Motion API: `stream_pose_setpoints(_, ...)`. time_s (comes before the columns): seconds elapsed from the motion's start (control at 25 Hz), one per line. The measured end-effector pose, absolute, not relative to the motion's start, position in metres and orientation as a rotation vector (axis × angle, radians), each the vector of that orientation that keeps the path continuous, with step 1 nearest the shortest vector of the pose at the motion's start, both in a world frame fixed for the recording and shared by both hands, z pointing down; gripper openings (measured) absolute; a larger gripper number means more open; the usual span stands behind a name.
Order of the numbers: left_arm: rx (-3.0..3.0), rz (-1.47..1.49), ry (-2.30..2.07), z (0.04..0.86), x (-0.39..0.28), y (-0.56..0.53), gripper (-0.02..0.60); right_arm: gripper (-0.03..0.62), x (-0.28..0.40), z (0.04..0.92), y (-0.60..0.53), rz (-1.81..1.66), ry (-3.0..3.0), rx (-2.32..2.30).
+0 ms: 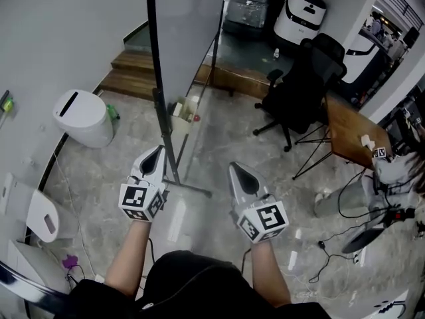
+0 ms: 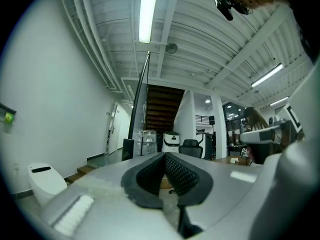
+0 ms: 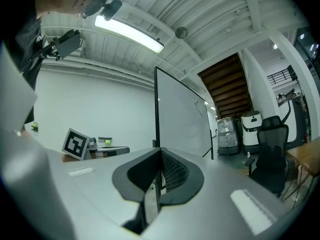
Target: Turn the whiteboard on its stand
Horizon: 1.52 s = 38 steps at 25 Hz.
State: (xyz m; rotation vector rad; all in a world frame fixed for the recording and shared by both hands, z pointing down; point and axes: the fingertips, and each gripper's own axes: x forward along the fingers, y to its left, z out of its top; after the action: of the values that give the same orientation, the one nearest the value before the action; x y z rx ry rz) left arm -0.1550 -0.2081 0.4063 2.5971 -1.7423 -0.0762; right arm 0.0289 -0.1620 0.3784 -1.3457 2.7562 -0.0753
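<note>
Two arms reach out from the bottom of the head view, and each hand holds a gripper. The left gripper and the right gripper both have their fingers shut tight together, with nothing between them. Just ahead stands the whiteboard, tall and seen from its edge, on a dark stand whose foot rests on the floor. Neither gripper touches it, so I think the turn has not begun and all the pushing is left to do. The floor is gray, shiny stone. A white bin sits to the left, wooden steps lie behind, and a black office chair and a wooden counter are to the right.
</note>
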Motion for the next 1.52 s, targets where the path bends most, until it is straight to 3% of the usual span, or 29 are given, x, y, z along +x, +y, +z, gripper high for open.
stream_pose_setpoints(0.32,2.622,-0.065,-1.72,0.417,-0.195,-0.27,0.005,0.009,-0.007,0.386,-0.205,-0.064,2.748,-1.411)
stream_pose_setpoints(0.56,2.605,-0.037,-1.725,0.426,-0.205,-0.297,0.052,0.009,-0.016,0.387,-0.217,-0.076,2.741,-1.423)
stream_pose_setpoints(0.64,2.601,-0.026,-1.736,0.428,-0.206,-0.305,0.078,0.009,-0.014,0.386,-0.222,-0.077,2.736,-1.42)
stream_pose_setpoints(0.72,2.59,-0.014,-1.755,0.43,-0.207,-0.314,0.161,0.009,-0.013,0.386,-0.226,-0.08,2.735,-1.411)
stream_pose_setpoints(0.84,2.57,0.007,-1.781,0.433,-0.207,-0.328,0.232,0.009,-0.012,0.386,-0.233,-0.085,2.743,-1.389)
stream_pose_setpoints(0.96,2.561,0.003,-1.795,0.432,-0.206,-0.341,0.259,0.009,-0.011,0.385,-0.239,-0.09,2.753,-1.369)
stream_pose_setpoints(1.52,2.52,0.074,-1.908,0.425,-0.211,-0.383,0.302,0.009,0.005,0.388,-0.259,-0.107,2.761,-1.346)
